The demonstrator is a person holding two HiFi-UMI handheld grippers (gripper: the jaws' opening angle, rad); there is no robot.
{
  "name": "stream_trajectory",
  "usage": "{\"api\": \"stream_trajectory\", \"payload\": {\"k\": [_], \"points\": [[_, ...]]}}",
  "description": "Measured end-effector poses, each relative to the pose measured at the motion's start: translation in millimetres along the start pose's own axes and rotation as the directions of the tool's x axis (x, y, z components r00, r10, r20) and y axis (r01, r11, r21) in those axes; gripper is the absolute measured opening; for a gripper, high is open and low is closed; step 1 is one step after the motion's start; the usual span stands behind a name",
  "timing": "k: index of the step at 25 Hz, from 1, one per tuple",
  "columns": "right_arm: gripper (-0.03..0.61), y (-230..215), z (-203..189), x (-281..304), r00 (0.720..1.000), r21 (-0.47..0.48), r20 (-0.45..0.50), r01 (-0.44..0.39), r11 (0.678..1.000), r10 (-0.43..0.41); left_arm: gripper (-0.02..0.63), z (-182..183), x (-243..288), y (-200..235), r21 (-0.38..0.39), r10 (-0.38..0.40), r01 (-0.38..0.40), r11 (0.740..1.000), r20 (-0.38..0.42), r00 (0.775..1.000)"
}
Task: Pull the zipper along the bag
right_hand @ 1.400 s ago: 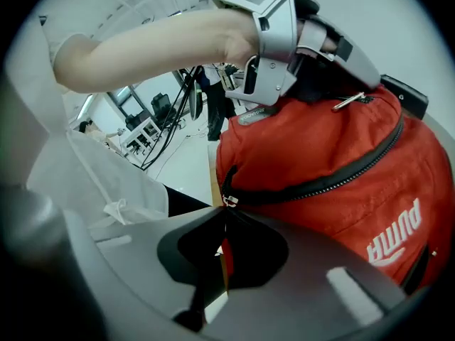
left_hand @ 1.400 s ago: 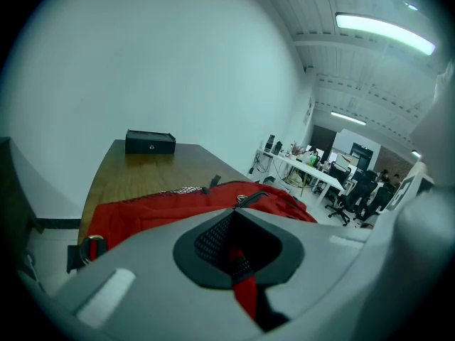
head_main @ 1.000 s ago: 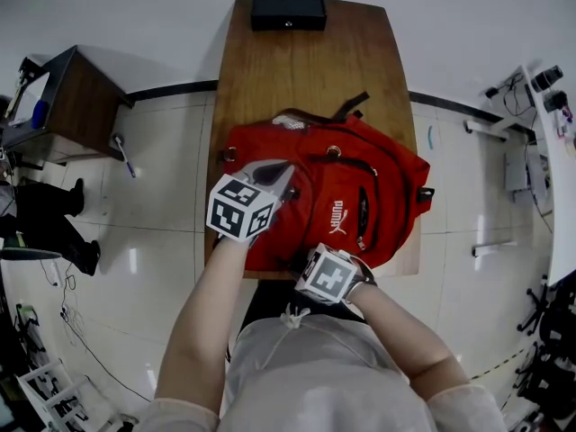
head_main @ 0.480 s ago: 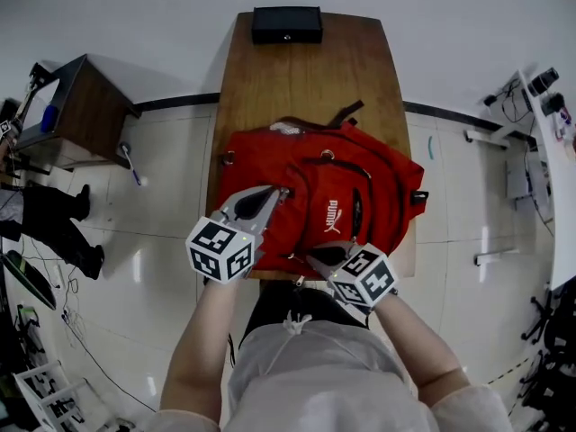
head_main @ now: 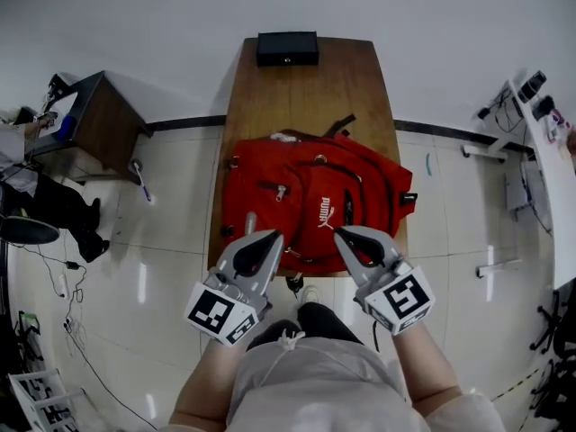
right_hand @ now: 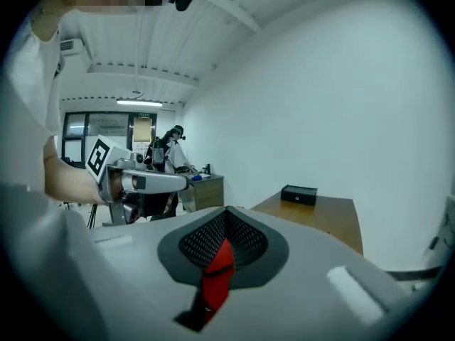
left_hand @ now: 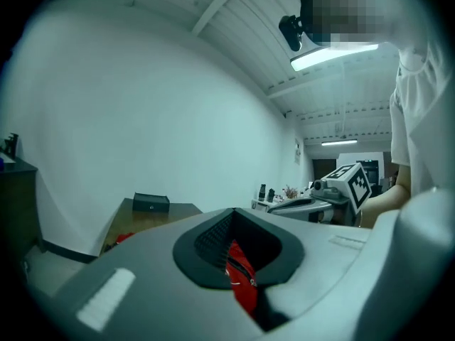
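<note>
A red backpack (head_main: 315, 205) lies flat on the near half of the wooden table (head_main: 310, 88), with a metal zipper pull (head_main: 282, 190) showing on its left pocket. Both grippers hang in the air over the table's near edge, clear of the bag. My left gripper (head_main: 274, 236) is shut with nothing in it, and the bag shows as a red sliver (left_hand: 242, 283) through its jaw opening. My right gripper (head_main: 340, 232) has just been closing and is shut with nothing between its pads. Each gripper view shows the other gripper alongside.
A black box (head_main: 287, 48) sits at the table's far end. A small dark side table (head_main: 90, 120) stands at the left, with a person (head_main: 45, 214) near it. White desks with gear (head_main: 549, 151) line the right. Pale tiled floor surrounds the table.
Both grippers have come up off the backpack and back toward me. The left left the bag's left side; the right left its near edge, opened and shut again.
</note>
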State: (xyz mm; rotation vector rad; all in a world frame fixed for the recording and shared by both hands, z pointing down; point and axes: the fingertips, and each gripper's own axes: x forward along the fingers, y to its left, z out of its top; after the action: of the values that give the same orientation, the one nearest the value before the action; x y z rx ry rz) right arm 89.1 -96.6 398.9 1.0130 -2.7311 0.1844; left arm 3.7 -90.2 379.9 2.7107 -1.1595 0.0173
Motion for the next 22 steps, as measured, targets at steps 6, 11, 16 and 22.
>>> {"api": "stream_trajectory", "payload": {"k": [6,11,16,22], "points": [[0.005,51.0,26.9,-45.5,0.988,-0.081,0.133,0.09,0.993,-0.079,0.006,-3.5,-45.3,-41.3,0.009,-0.053,0.053,0.999,0.02,0.998],[0.005,118.8,33.5,-76.5,0.978,-0.107,0.173,0.134,0.985,-0.115,0.006,-4.7,-105.3,-73.3,0.051,-0.076,0.074,0.996,0.04,0.996],[0.005,185.5,17.0,-100.5,0.98,-0.106,0.151,0.147,0.983,-0.13,0.006,-5.4,-162.6,-111.9,0.08,-0.105,0.1,0.992,0.06,0.993],[0.005,230.5,14.2,-126.5,0.979,-0.109,0.148,0.154,0.982,-0.137,0.006,-5.1,-209.4,-146.4,0.142,-0.168,0.157,0.977,0.064,0.984]]}}
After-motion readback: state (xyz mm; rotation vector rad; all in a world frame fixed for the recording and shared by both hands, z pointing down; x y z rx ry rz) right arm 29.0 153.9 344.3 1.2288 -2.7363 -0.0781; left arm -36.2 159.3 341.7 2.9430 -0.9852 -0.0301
